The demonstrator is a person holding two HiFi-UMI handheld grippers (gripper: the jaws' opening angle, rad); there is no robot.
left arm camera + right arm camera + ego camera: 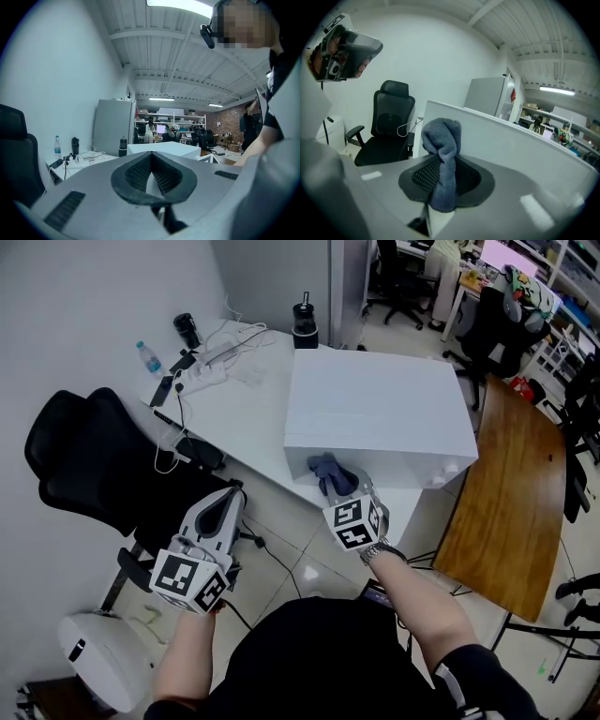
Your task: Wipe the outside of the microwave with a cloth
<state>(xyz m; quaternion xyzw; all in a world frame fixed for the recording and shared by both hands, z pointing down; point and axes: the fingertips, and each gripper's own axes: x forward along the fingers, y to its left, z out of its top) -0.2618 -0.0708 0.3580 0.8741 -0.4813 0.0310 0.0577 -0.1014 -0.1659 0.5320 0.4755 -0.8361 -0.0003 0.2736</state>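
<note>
Right gripper [446,178] clamps the cloth [442,140]; left gripper [151,174] is closed, empty. Risk: wiping friction against the microwave [511,140] just ahead may pull the bunched cloth free.

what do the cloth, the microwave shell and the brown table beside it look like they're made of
Cloth: soft, fuzzy grey-blue fabric, likely terry or microfibre; it bunches and shows a nap.
Microwave: smooth matt white shell, probably painted metal, though plastic can't be ruled out.
Brown table: wood or wood veneer with a slight sheen; grain streaks show.
</note>
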